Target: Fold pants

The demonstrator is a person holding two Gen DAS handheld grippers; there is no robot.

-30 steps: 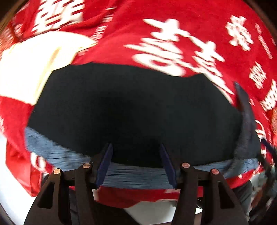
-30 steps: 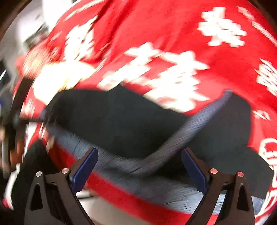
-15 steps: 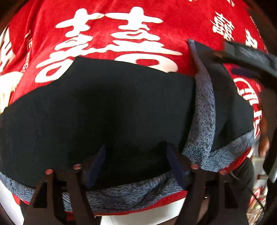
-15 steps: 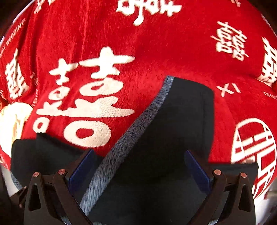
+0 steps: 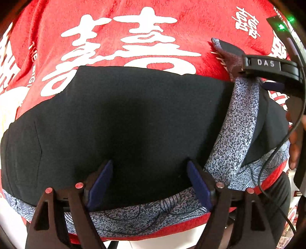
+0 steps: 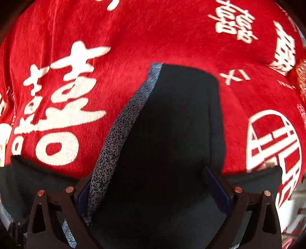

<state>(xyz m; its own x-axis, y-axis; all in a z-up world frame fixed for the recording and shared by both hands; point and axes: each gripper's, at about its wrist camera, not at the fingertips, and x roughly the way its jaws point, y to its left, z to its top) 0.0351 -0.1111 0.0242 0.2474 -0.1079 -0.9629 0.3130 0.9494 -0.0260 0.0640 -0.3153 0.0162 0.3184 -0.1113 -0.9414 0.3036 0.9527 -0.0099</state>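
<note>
Pants (image 5: 122,122) are lying flat on the red printed cloth (image 5: 172,17), black with a speckled grey band; one part is already lying folded over, its band running diagonally across the black. Left gripper (image 5: 149,183) is opening just above the fabric, nothing pinched. Right gripper (image 6: 153,193) is hanging spread wide over the folded part, gripping nothing. More folds are likely remaining.
</note>
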